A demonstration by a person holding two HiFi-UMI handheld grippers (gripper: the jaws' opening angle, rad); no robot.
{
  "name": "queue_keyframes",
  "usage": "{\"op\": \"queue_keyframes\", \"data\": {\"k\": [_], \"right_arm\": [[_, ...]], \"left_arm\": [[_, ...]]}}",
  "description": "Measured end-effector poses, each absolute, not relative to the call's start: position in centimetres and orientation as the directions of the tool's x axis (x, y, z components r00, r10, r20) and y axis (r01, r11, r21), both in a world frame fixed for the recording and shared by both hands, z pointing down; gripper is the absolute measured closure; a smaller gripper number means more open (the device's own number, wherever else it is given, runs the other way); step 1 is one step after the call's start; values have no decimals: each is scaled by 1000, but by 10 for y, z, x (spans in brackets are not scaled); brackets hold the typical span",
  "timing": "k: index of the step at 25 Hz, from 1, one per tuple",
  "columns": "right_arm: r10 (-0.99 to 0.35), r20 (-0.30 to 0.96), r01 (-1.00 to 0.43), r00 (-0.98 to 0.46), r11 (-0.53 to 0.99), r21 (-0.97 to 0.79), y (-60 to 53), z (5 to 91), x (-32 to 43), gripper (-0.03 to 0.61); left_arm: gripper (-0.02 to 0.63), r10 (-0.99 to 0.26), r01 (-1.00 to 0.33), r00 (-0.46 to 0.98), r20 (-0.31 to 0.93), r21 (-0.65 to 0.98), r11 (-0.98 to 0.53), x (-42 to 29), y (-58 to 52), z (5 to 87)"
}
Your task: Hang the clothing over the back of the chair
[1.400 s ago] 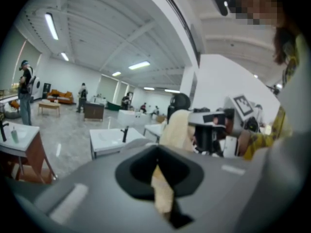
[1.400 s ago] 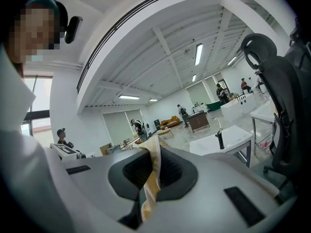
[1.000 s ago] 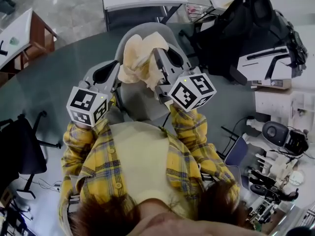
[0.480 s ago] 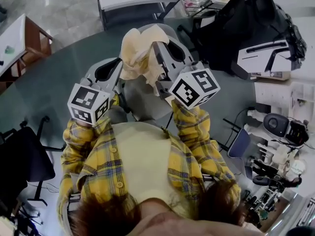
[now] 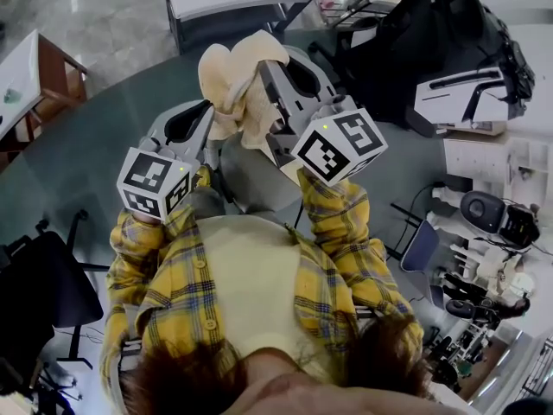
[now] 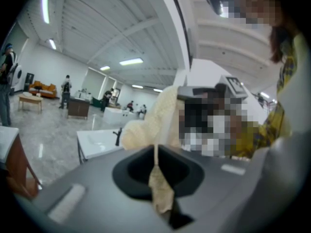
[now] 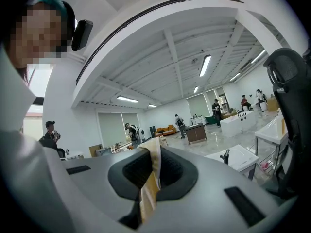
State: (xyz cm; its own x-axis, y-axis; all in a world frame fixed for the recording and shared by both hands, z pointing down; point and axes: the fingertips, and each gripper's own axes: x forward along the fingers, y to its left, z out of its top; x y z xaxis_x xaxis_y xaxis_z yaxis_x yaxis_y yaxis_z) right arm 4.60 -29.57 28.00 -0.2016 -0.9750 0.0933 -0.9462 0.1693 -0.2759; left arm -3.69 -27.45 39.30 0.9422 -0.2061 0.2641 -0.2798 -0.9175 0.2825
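Your left tongs [image 5: 206,121] are clamped on an edge of the pale yellow clothing [image 5: 232,76]. The left gripper view shows a thin strip of it pinched between the closed jaws. Your right tongs [image 5: 264,78] are closed on another fold of the same cloth, which runs down through their jaws. The clothing is bunched between the two tongs, its bulk puffed up past their tips. In the head view it sits over the grey chair [image 5: 246,180] directly in front of you.
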Motion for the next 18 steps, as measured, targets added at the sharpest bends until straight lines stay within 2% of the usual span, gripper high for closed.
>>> {"op": "queue_keyframes", "data": {"k": [18], "right_arm": [[-949,79,-924,-306,276,-264,-362,286,21,561]], "left_arm": [[603,-285,-366,917,280,305,-879,-53,-320,406]]}}
